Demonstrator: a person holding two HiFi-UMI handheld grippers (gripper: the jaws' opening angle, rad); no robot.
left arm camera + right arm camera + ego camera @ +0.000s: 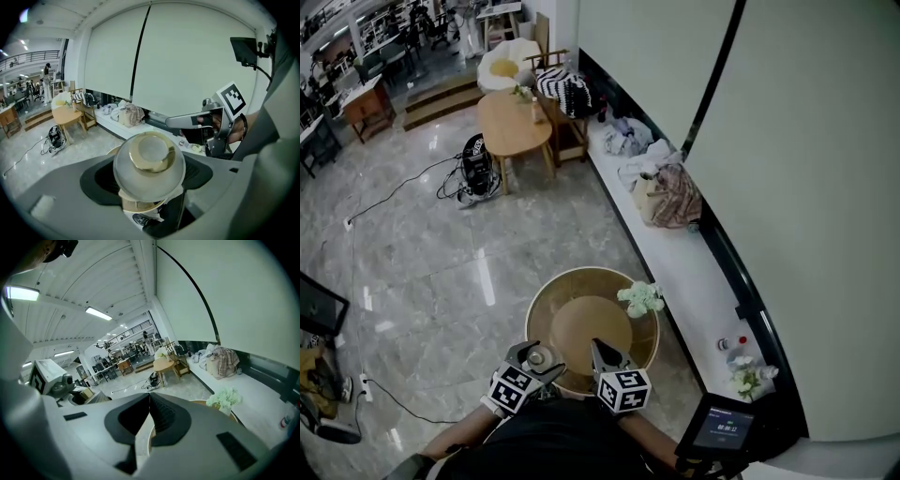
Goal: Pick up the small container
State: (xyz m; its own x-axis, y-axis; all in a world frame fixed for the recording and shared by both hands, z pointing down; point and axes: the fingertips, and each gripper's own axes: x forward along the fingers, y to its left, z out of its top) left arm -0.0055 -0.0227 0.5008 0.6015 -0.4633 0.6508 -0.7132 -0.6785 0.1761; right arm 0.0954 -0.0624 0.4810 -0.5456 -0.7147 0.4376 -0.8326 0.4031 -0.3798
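Small container [149,161] in forward-pointing left gripper [541,357]

The light is even, cool indoor light with no hard shadows. In the head view the polished floor [441,253] throws back pale streaks of glare at 9 o'clock. In the right gripper view the ceiling strip lights [98,313] burn bright at 10 o'clock. Both gripper views bend strongly and fall to black at the corners. In the left gripper view the small container [149,164], close to the lens, looks soft. The pale blind [187,70] at 12 o'clock is nearly washed out.
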